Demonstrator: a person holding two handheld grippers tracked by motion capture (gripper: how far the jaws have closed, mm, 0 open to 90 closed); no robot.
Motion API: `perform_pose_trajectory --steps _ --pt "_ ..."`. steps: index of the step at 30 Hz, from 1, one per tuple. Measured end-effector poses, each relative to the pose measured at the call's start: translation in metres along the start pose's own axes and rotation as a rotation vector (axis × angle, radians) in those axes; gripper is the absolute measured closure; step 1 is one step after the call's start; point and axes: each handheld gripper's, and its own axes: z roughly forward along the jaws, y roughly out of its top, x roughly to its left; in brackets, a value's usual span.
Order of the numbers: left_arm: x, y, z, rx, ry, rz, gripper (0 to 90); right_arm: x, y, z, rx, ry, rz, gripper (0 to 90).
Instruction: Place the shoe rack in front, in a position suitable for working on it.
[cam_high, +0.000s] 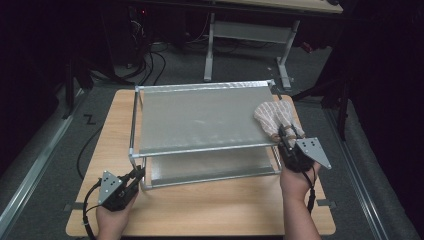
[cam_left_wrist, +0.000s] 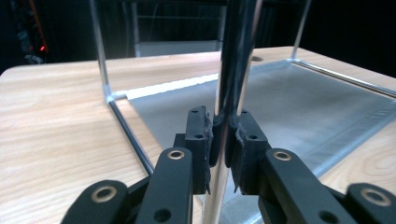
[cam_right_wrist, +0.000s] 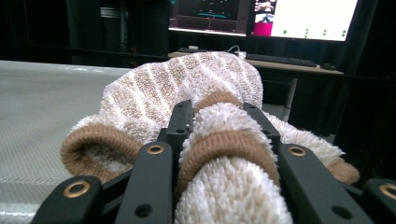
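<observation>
Towel (cam_high: 274, 118), fluffy, beige with white stripes, lies bunched on the right edge of the rack's (cam_high: 200, 125) grey mesh top shelf, pinched by the right gripper (cam_high: 289, 136). Left gripper (cam_high: 139, 173) clamps the rack's shiny metal corner post (cam_left_wrist: 229, 84). Wooden counter (cam_high: 210, 210) beneath; dark room.

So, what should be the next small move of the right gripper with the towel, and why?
Probably carry the towel a little further onto the rack's top shelf before letting go. The right gripper is shut on a fold of it, and the bundle sits at the shelf's right edge, part hanging past the frame. The left gripper clamps the front corner post, apparently steadying the rack.
</observation>
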Motion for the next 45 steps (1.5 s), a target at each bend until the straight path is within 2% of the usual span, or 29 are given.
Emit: perform_pose_trajectory --steps 2,4,8,10,16,22,27,31,33,37,41,45 --pt "0.001 0.0 0.0 0.004 0.001 -0.007 75.4 0.005 0.001 0.002 0.001 0.006 -0.001 68.6" --pt "0.006 -0.003 0.0 0.028 -0.002 -0.028 68.8 0.008 0.003 0.004 0.013 0.013 -0.001 68.6" --pt "0.005 -0.006 -0.003 0.051 -0.007 -0.011 63.6 0.007 0.009 0.002 0.024 0.019 0.011 70.2" --pt "0.006 -0.006 -0.006 0.048 -0.007 -0.013 62.3 0.007 0.014 -0.001 0.007 0.023 0.008 70.5" --pt "0.003 -0.006 -0.005 0.057 -0.017 0.001 61.2 0.001 0.036 -0.03 -0.067 0.039 -0.01 70.6" --pt "0.001 -0.006 -0.005 0.056 -0.009 0.014 63.7 -0.01 0.042 -0.063 -0.105 0.022 -0.034 70.6" --pt "0.002 -0.005 -0.004 0.051 0.019 0.02 73.0 -0.021 0.028 -0.089 -0.105 -0.021 -0.029 70.6" --pt "0.001 -0.004 -0.003 0.043 0.039 0.024 78.7 -0.028 0.01 -0.099 -0.078 -0.054 -0.009 70.5" --pt "0.001 -0.003 -0.003 0.046 0.045 0.032 79.4 -0.031 -0.001 -0.102 -0.062 -0.061 0.011 70.6" --pt "0.002 -0.002 -0.001 0.054 0.051 0.039 79.8 -0.033 -0.019 -0.104 -0.025 -0.074 0.02 70.6" --pt "0.004 0.003 0.002 0.087 0.051 0.053 80.1 -0.028 -0.035 -0.105 -0.002 -0.071 -0.011 70.6" --pt "0.008 0.007 0.006 0.111 0.069 0.054 80.1 -0.026 -0.046 -0.105 0.024 -0.059 -0.036 70.7"
